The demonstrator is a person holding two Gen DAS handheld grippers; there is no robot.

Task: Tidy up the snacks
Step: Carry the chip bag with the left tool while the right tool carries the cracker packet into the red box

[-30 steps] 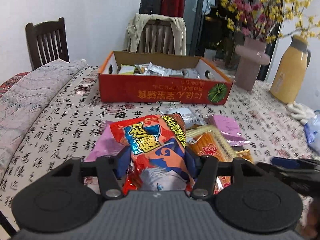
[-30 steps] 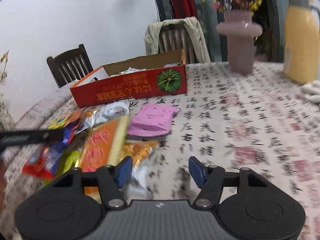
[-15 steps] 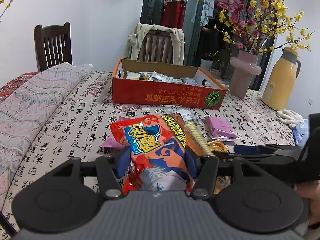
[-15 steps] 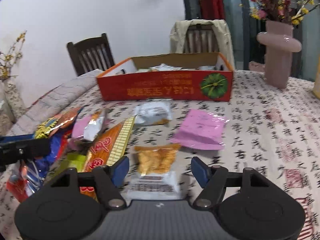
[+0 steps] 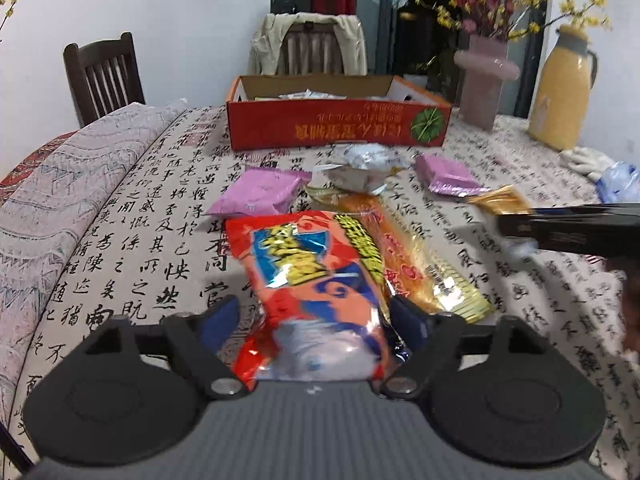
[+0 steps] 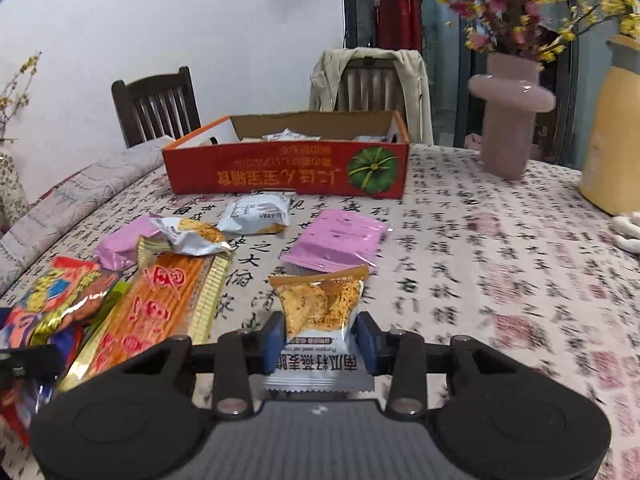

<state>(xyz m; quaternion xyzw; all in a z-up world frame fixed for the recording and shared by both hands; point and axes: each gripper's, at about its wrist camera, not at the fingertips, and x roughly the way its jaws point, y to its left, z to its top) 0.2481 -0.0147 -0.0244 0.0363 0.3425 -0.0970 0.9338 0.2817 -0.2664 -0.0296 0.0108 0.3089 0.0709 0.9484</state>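
Observation:
My left gripper (image 5: 314,318) stands open around a red and blue snack bag (image 5: 316,280); a gap shows by the left finger. My right gripper (image 6: 321,338) is shut on a small orange and white cracker packet (image 6: 320,316), also seen in the left wrist view (image 5: 500,200). The red cardboard box (image 6: 288,178) holding several packets stands at the far side of the table (image 5: 340,128). Loose on the cloth lie an orange stick-biscuit pack (image 6: 160,308), two pink packets (image 6: 336,240) (image 5: 260,192) and silver packets (image 6: 256,214).
A pink vase (image 6: 508,120) with flowers and a yellow thermos (image 6: 612,136) stand at the back right. A folded quilt (image 5: 60,184) covers the table's left side. Two chairs (image 6: 156,104) stand behind the table. White gloves (image 5: 584,160) lie at right.
My right gripper swung left over the cracker packet and shut on it. My left gripper's fingers have spread apart around the red and blue bag.

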